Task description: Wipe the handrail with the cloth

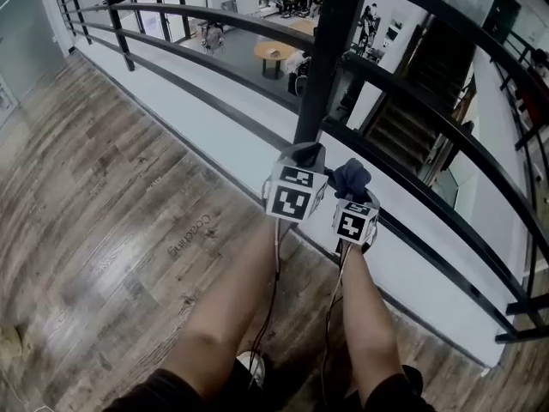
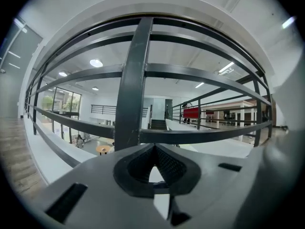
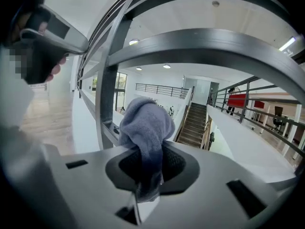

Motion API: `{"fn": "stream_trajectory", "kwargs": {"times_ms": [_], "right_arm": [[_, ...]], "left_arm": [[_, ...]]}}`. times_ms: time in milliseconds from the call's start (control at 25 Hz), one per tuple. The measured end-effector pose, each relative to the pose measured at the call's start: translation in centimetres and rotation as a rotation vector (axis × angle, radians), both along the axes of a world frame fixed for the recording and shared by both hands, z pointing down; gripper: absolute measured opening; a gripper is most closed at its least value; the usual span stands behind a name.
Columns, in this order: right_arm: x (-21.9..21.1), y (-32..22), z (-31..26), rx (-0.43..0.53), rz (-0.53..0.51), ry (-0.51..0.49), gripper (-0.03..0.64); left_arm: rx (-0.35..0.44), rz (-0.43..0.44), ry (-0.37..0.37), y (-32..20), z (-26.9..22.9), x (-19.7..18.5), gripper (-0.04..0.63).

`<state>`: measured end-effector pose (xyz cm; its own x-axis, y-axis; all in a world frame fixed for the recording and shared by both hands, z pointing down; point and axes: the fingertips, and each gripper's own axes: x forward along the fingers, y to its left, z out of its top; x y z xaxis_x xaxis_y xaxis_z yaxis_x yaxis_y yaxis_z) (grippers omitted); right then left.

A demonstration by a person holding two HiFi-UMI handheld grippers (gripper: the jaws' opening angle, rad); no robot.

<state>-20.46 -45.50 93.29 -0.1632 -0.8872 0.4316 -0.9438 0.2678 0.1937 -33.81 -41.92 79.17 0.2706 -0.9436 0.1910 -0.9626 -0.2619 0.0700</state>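
Two grippers face the handrail (image 3: 214,44), its bars running far-left to near-right: right gripper (image 3: 145,171), fingers (image 3: 178,163) clamped on the cloth (image 3: 147,123), is just short of it; left gripper (image 2: 153,149), fingers (image 2: 171,163) closed empty, faces the post (image 2: 131,80).

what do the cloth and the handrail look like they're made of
Cloth: probably soft fleece or microfibre; grey-blue, matte, fuzzy nap, limp folds.
Handrail: likely dark-painted metal, satin; smooth flat bars catching soft light streaks.
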Motion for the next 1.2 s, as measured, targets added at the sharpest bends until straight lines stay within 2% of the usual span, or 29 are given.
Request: {"fn": "stream_trajectory", "kwargs": {"times_ms": [200, 320, 520, 680, 840, 1040, 1200], "right_arm": [[4.5, 1.2, 0.7, 0.001, 0.028, 0.016, 0.054], [7.5, 1.6, 0.3, 0.003, 0.049, 0.018, 0.054], [12.9, 2.8, 0.4, 0.004, 0.087, 0.055, 0.054], [17.2, 3.7, 0.4, 0.011, 0.113, 0.074, 0.054], [20.7, 4.4, 0.3, 0.006, 0.13, 0.078, 0.054], [25.4, 6.1, 0.1, 0.054, 0.157, 0.142, 0.054], [29.9, 7.3, 0.0, 0.058, 0.198, 0.13, 0.054]], "left_arm": [[-0.021, 0.044, -0.026, 0.1, 1.3, 3.8, 0.003], [-0.023, 0.038, -0.061, -0.6, 1.2, 5.8, 0.003], [0.04, 0.098, -0.086, -0.4, -1.1, 10.5, 0.003], [0.057, 0.141, -0.141, -0.6, -1.2, 14.0, 0.003], [0.044, 0.167, -0.146, -0.8, -0.8, 16.7, 0.003], [0.025, 0.237, -0.175, 0.1, -0.3, 21.7, 0.003], [-0.006, 0.219, -0.128, 0.5, -0.4, 22.4, 0.003]]}}
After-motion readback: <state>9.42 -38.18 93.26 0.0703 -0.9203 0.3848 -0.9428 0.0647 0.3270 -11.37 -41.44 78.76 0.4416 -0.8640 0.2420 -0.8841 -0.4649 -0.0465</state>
